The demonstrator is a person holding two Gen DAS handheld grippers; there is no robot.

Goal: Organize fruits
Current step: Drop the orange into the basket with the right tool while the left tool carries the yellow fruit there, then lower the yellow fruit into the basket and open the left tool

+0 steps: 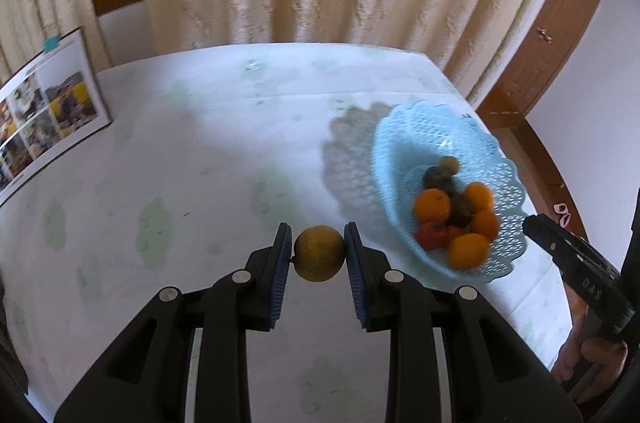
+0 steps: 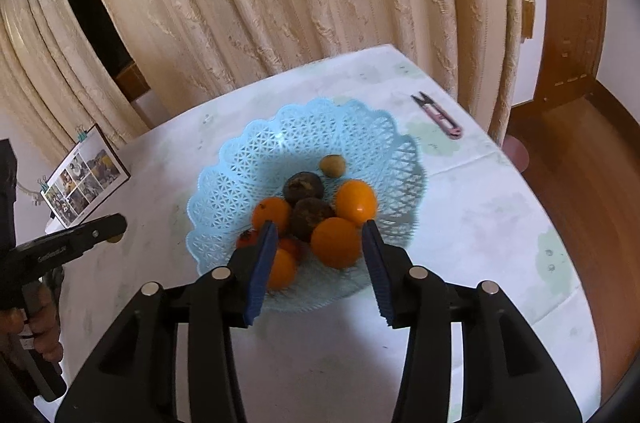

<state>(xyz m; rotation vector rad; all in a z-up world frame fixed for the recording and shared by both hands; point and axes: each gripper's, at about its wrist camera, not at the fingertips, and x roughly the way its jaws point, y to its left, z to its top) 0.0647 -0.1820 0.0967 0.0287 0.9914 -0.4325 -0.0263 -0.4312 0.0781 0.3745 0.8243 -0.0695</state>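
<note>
The left gripper (image 1: pixel 317 252) has its jaws closed on a yellowish fruit (image 1: pixel 319 254), held above the worktop (image 1: pixel 192 143) left of the blue basket (image 1: pixel 404 135). The right gripper (image 2: pixel 320 229) hangs over the basket's oranges (image 2: pixel 335 242), jaws wide apart and holding nothing.

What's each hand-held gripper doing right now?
Left hand-held gripper: closed on the yellow-green fruit, above the table.
Right hand-held gripper: open, empty, over the blue basket.

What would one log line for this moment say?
left gripper: shut on brownish-yellow fruit | right gripper: open above blue basket | basket: oranges, dark fruits
</note>
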